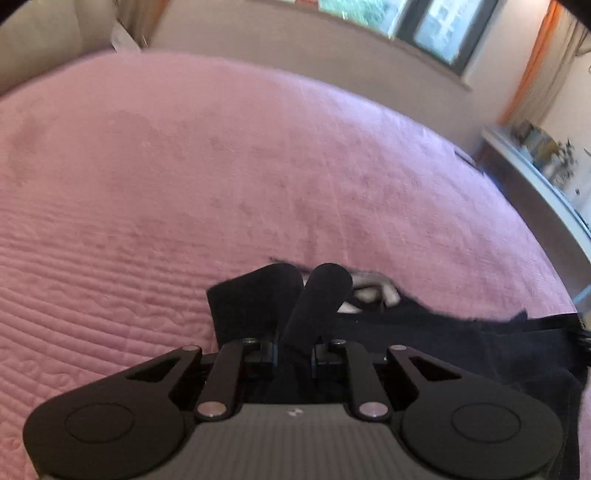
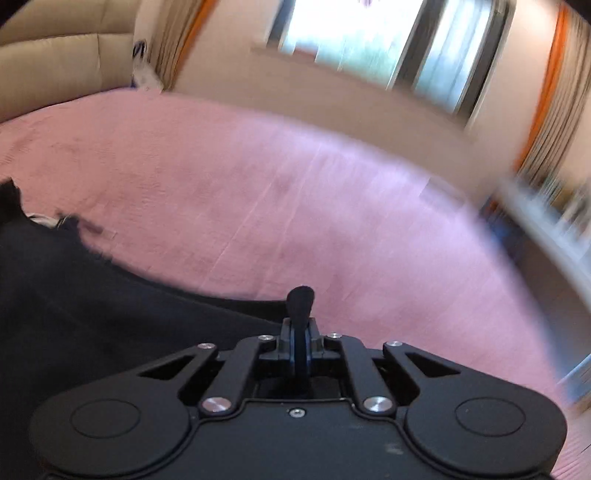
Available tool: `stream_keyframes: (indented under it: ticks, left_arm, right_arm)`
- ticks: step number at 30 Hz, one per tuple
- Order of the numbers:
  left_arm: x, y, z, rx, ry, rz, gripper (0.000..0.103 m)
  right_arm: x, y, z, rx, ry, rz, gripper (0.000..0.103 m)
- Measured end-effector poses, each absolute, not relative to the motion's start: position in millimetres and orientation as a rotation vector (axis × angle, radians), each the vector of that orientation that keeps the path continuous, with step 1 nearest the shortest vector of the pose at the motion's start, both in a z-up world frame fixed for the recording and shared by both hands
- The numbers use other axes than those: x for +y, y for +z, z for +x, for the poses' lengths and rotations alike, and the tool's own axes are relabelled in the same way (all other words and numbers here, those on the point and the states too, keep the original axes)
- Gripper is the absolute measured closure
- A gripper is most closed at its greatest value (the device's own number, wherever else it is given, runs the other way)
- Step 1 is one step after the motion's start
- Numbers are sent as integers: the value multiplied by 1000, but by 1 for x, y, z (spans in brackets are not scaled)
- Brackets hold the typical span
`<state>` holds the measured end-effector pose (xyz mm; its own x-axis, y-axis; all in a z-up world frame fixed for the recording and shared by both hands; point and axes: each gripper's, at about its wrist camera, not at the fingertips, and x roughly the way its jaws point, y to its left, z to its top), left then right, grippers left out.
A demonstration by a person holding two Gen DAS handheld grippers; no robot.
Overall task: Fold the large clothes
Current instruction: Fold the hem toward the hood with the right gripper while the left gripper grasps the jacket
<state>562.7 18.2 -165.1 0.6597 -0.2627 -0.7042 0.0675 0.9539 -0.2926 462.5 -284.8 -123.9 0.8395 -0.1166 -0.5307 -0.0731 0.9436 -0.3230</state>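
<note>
The work surface is a bed covered by a pink quilted bedspread, with stitched ridges visible along its near left portion in the left wrist view. The task item is a dark navy garment lying on the near part of the bed; in the right wrist view it occupies the lower left area and its upper edge runs diagonally down toward the gripper. In the left wrist view the same garment extends from the gripper toward the right edge, and a small pale patch, too blurred to identify, shows at its far edge. The left gripper points downward at the garment's edge; its jaws are clenched on a fold of the dark cloth, with the fabric wrapped around the left finger and a narrow gap remaining between the two fingertips. The right gripper is fully clenched, its two fingers pressed together into a single dark tip at the garment's edge; whether cloth is caught between them cannot be determined, since the tip and the fabric are the same colour. The right wrist view is streaked by motion blur. Beyond the bed stand a window, an orange-edged curtain and a white shelf at the right, carrying small indistinct objects.
</note>
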Motion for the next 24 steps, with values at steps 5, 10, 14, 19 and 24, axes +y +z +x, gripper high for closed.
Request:
stream_keyframes:
  ticks: [5, 10, 14, 19, 24]
  left_arm:
    - [29, -134, 564, 726, -215, -361, 88]
    - [18, -173, 606, 764, -134, -295, 84]
    - [27, -213, 613, 803, -100, -337, 73]
    - [42, -180, 598, 727, -46, -347, 71]
    - [28, -131, 570, 641, -113, -291, 71]
  right_arm:
    - [-291, -88, 474, 426, -113, -348, 98]
    - [-298, -165, 557, 644, -121, -334, 98]
    - [-291, -224, 576, 764, -129, -375, 93]
    - [-300, -190, 558, 768, -130, -308, 69]
    - [-289, -123, 505, 681, -74, -185, 61]
